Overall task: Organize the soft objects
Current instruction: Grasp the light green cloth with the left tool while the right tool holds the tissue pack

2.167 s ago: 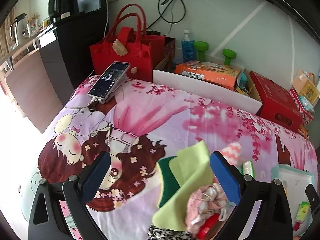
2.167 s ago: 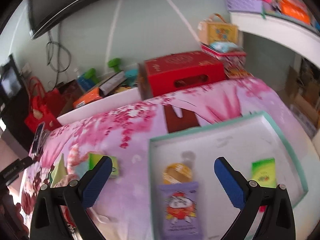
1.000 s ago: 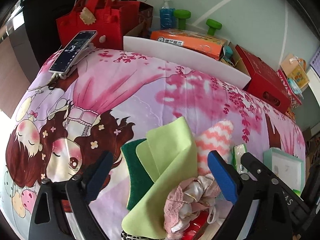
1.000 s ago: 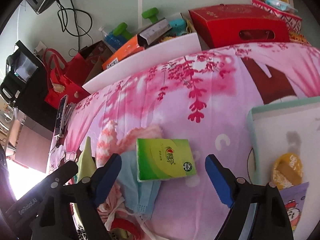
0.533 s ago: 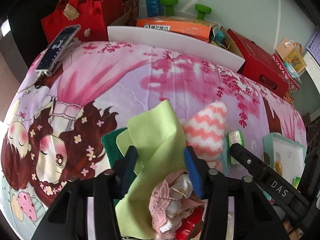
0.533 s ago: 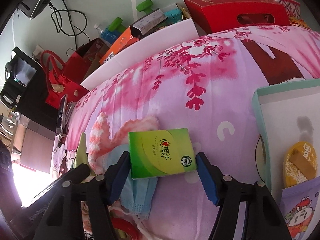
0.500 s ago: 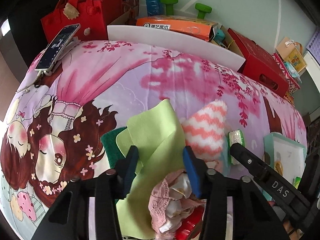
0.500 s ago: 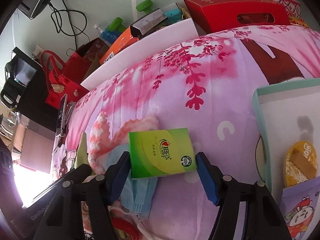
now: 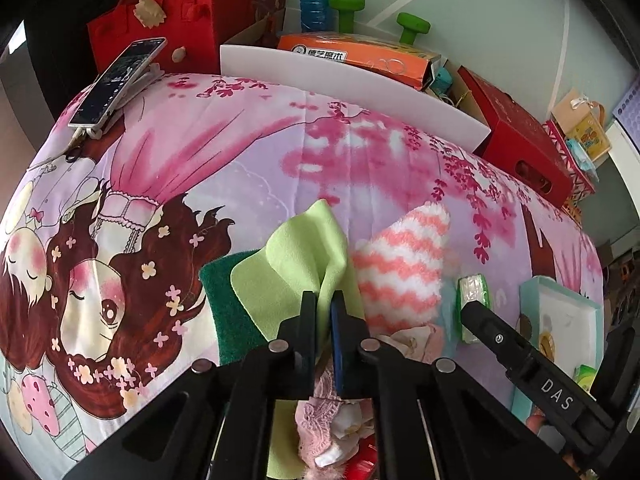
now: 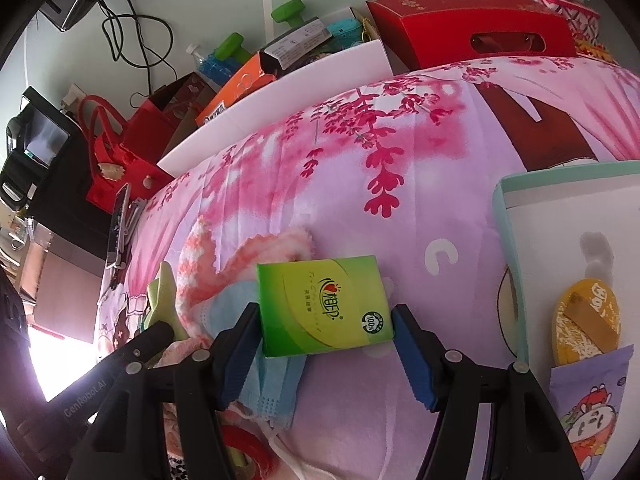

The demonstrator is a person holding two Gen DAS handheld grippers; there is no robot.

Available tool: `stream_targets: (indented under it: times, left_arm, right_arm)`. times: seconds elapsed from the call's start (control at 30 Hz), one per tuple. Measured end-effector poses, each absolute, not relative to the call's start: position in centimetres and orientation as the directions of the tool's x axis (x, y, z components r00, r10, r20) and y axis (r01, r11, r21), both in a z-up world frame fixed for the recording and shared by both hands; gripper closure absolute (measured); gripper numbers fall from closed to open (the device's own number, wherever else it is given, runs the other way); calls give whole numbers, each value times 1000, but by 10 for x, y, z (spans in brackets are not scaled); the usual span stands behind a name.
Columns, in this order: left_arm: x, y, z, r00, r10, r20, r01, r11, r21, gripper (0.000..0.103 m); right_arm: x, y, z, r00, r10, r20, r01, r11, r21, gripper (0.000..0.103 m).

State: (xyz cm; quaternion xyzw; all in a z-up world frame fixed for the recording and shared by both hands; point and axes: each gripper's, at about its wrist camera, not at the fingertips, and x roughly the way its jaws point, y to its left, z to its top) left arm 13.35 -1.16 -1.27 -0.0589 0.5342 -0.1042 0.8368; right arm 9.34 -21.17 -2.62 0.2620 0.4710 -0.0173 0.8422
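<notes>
Left tool has just closed onto the green cloth atop the bed's pile, right tool onto the tissue pack; lift both slowly, clear of the sock.

Both views are evenly lit by soft daylight. The strongest source lies at the left: in the right wrist view a blown-out white patch sits at the lower left of the frame, with all detail lost there. Shadows are faint and diffuse; a soft grey shadow falls inside the white tray at the right of the frame. Fisheye distortion is strong: straight edges bow, the bedspread bulges, and black vignetting fills the corners. Focus is sharp mid-frame; the near black tong arms at the bottom appear slightly soft. No motion blur is visible.
</notes>
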Motion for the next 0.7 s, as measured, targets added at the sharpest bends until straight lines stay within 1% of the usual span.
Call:
stream_targets:
  times: [0.3,0.7]
  left_arm:
    - [133,-7,-2,436,-243,-867,104,970,-219,98]
    - [113,13,60,599,-234,-766,100,971,-218,98]
  right_arm:
    - [90,-211,-16,560,197,-805,270,875,401,35]
    - [70,-214,36,640,109,-760,245,909,337,35]
